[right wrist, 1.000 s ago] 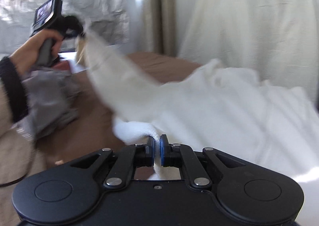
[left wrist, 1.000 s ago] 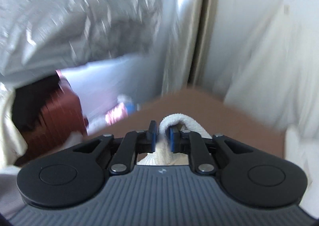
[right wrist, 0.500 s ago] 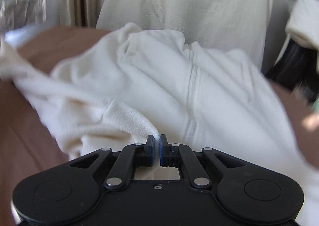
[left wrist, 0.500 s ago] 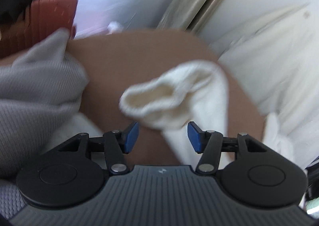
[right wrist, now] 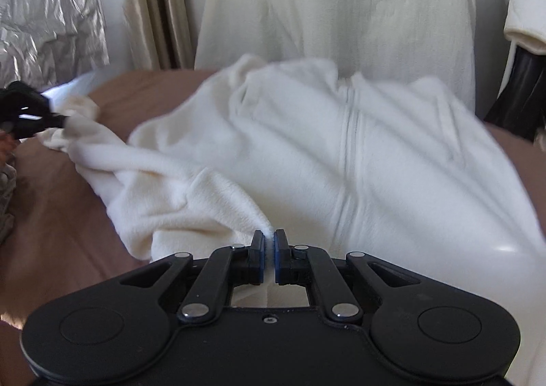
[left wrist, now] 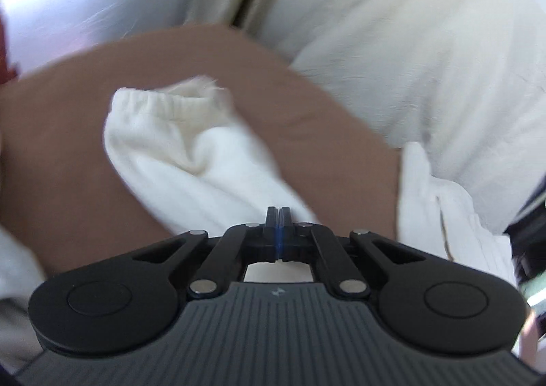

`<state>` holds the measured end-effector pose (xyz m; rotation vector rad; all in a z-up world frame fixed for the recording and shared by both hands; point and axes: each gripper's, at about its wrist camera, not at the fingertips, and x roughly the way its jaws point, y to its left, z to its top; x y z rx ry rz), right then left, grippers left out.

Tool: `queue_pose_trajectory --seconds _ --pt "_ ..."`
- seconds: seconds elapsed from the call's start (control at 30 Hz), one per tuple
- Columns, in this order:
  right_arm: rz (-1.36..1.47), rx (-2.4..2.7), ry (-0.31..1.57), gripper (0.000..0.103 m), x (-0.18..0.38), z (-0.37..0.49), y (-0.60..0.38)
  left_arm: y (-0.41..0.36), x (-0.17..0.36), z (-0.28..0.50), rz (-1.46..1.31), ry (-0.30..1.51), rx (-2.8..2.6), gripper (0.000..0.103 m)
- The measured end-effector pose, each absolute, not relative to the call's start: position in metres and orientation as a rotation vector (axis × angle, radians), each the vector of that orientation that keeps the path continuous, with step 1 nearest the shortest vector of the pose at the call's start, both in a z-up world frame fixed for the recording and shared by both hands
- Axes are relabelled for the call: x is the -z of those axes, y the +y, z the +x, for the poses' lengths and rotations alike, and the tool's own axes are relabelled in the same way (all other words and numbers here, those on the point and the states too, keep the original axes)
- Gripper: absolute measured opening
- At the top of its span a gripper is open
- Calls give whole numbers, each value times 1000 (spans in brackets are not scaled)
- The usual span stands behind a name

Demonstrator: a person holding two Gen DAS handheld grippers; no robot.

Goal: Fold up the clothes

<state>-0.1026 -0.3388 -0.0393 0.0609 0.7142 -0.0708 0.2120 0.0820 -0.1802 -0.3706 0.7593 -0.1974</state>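
Bright, soft daylight fills both fisheye views, bleaching the white fleece (right wrist: 392,161) near bottom right of the right wrist view into glare. The left wrist view is smeared by motion blur, worst on the sleeve (left wrist: 191,140) and background. Straight lines bow toward the edges, and corners darken to black.

Cream fleece zip jacket (right wrist: 358,154) spread zipper-up on brown surface, sleeve (left wrist: 191,147) stretched sideways

The jacket (right wrist: 358,154) lies on the bed (right wrist: 61,232), its sleeve (left wrist: 191,147) stretched leftward, a draped chair (right wrist: 334,11) behind
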Motion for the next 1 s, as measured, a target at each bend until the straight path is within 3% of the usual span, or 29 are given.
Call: queue_pose_trajectory --seconds 0.1,0.2,0.33,0.37,0.53,0.67,0.8,0.9,0.93,0.97,1.0 --pt "3 67 644 4 28 -109 -337 51 155 204 -217 640 220 0" --pt "-51 137 657 4 27 -100 -335 53 154 206 -179 638 109 7" --pt "-88 179 723 4 48 -80 -335 100 172 211 -313 751 -74 39" --pt "-71 179 741 4 54 -76 -337 116 177 210 -371 768 -104 42" --pt "-41 165 765 4 68 -75 -341 160 209 210 -562 919 -121 45" --pt "-53 141 764 4 69 -75 -342 160 221 216 -624 917 -94 46" --pt "-41 133 760 5 71 -75 -344 152 227 221 -661 877 -114 54" --pt "-48 124 757 5 71 -77 -342 147 239 228 -664 882 -81 52" --pt "-51 119 750 5 68 -79 -340 146 240 230 -653 874 -66 45" --pt "-54 114 744 5 64 -81 -338 145 242 231 -643 868 -40 14" --pt "-57 110 738 5 61 -83 -336 144 242 232 -629 860 -22 3"
